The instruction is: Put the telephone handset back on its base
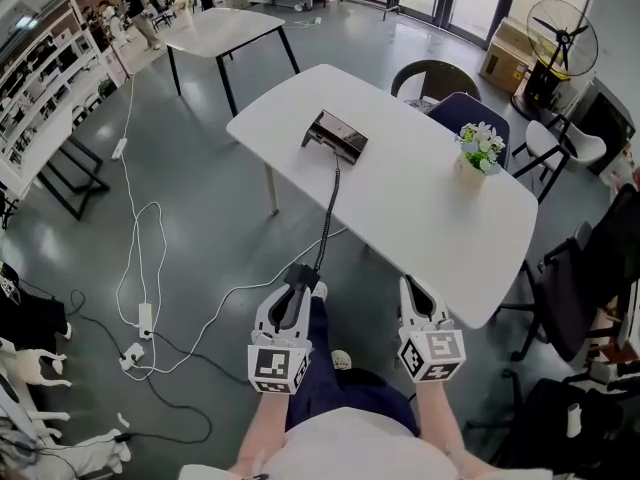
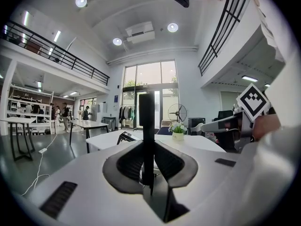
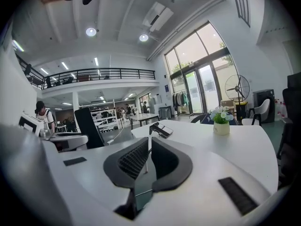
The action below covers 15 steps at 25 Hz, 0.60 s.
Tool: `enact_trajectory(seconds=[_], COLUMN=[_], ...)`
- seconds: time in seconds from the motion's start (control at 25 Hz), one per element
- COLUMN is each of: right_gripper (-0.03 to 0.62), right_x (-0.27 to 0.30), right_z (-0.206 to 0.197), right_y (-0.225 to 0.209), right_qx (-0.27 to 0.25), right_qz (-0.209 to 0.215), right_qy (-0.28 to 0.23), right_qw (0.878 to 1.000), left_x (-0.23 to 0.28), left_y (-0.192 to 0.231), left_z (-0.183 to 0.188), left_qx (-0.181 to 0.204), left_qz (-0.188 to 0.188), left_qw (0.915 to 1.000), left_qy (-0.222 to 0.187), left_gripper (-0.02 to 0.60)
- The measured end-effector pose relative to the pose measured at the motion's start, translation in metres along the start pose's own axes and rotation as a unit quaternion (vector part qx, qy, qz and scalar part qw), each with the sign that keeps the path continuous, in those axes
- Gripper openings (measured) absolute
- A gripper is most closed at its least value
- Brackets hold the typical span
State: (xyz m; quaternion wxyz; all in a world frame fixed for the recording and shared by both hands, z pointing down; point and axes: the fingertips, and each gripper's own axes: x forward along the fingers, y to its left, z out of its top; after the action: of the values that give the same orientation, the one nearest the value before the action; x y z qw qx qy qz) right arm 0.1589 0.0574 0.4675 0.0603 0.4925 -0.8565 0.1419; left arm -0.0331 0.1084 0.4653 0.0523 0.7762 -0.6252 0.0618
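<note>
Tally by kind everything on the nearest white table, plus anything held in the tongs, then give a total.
telephone base: 1
cord: 1
flower pot: 1
handset, held in the left tongs: 1
Total: 4

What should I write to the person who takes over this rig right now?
Left gripper: jaws shut on the handset, held short of the table.
Right gripper: jaws together, empty.
Base sits on the white table; its cord runs to the handset.
Done: handset in grip. Left: carry it over the base, set it in place, release.
</note>
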Motion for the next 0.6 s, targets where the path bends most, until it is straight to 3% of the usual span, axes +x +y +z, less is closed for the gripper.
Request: enact_trajectory(seconds=[0.6], right_gripper=[0.043], right_x=[0.092], right_z=[0.028], right_y=[-0.010], right_qx=[0.000], right_qz=[-0.009], right_qy=[0.010], right_qw=[1.000], left_x=[0.082], left_y=[0.051], left_z=[0.008], left_qx=[-0.020], left_qz=[-0.017], left_qw=[0.9996], left_qy=[0.005], left_gripper=[0.074])
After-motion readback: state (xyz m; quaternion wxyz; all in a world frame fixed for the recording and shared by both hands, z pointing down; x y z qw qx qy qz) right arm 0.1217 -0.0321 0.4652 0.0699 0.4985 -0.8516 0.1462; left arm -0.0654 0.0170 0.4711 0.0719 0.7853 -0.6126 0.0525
